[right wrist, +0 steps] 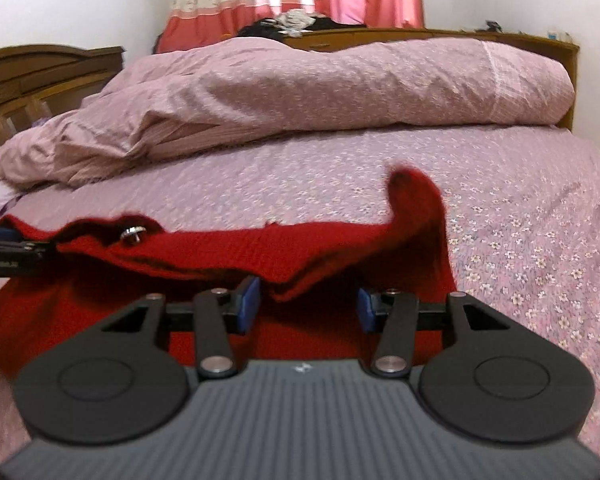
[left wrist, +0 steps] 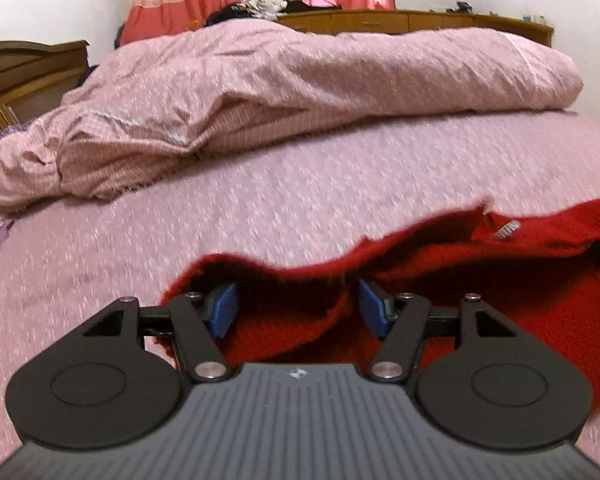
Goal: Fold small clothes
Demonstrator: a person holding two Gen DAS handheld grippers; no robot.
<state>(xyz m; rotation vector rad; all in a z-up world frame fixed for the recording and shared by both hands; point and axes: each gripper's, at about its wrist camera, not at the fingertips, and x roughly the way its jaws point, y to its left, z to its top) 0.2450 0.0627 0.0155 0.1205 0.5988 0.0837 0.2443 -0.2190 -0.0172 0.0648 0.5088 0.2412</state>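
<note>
Left wrist view: your left gripper (left wrist: 298,306) has its blue pads apart, with the red knit garment (left wrist: 460,280) bunched between them on the pink bedsheet (left wrist: 260,208); whether they pinch it, you cannot tell. Right wrist view: your right gripper (right wrist: 306,306) also stands apart over the garment's near edge, grip equally unclear, below the rumpled duvet (right wrist: 300,88).

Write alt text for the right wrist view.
A hand-held gripper with blue pads reaches over a red knitted garment lying on a pink floral bedsheet. A rumpled pink duvet lies behind.
</note>
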